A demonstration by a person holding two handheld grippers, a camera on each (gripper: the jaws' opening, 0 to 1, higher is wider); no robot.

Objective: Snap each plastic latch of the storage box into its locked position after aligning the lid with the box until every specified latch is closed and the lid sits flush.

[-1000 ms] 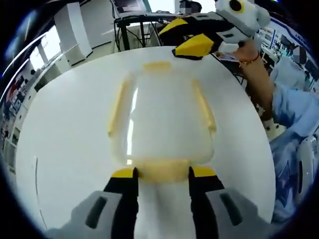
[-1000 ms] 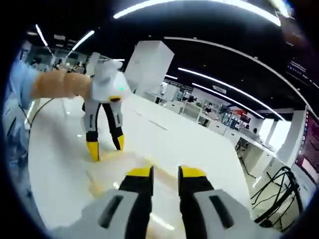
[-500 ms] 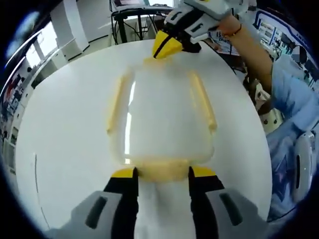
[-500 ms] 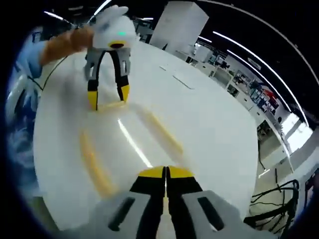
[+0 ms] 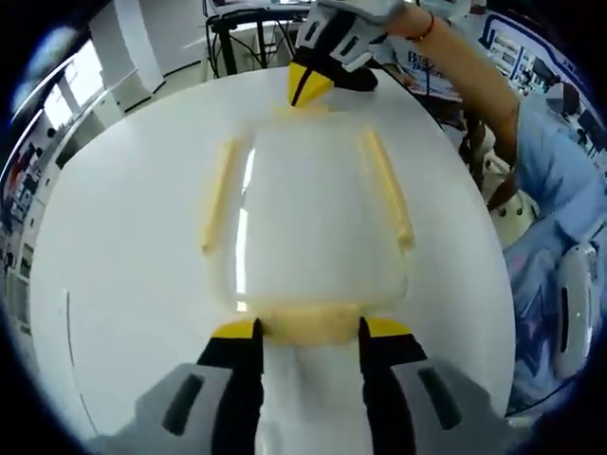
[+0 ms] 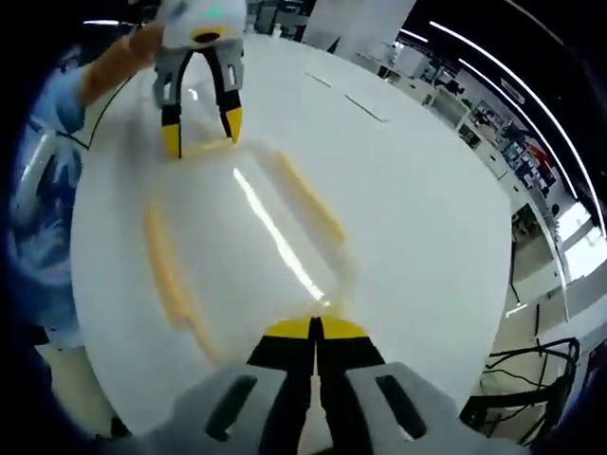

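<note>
A translucent white storage box with its lid on lies on the round white table. Yellow latches run along its long sides and both ends. My left gripper is open, its jaws flanking the near end latch. My right gripper is shut, its yellow tips pressed at the far end latch. In the right gripper view the shut right gripper sits at the box's near end, and the left gripper straddles the far latch.
A person's arm and blue sleeve reach in along the table's right side. A black metal stand rises behind the table. The table edge curves close to the box in the right gripper view, with cables on the floor beyond it.
My right gripper has shut and come down onto the far end latch. My left gripper has stayed open around the near latch.
</note>
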